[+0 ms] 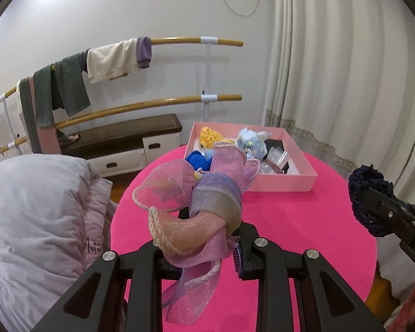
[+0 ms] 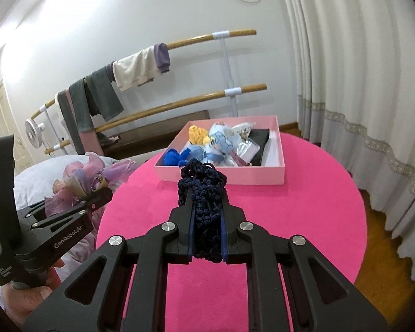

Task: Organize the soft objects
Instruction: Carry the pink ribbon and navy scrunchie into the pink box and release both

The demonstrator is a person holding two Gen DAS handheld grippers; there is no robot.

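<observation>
My left gripper point(image 1: 207, 218) is shut on a shimmery pink and purple ribbon bow point(image 1: 196, 193) and holds it above the pink round table point(image 1: 304, 221). It also shows in the right wrist view point(image 2: 96, 191) at the left with the bow point(image 2: 77, 179). My right gripper point(image 2: 206, 193) is shut on a dark navy crocheted piece point(image 2: 203, 191), also seen at the right of the left wrist view point(image 1: 370, 193). A pale pink box point(image 2: 224, 175) at the table's far side holds a yellow knit toy point(image 2: 196, 132), a blue plush doll point(image 2: 221, 141) and a blue knit item point(image 2: 173, 156).
The box also holds clear packets and a black case point(image 2: 258, 141). A grey-white quilt point(image 1: 36, 210) lies left of the table. A wooden barre rack point(image 1: 179, 41) with hanging clothes and a low bench point(image 1: 124, 135) stand behind. Curtains point(image 2: 359, 69) hang at the right.
</observation>
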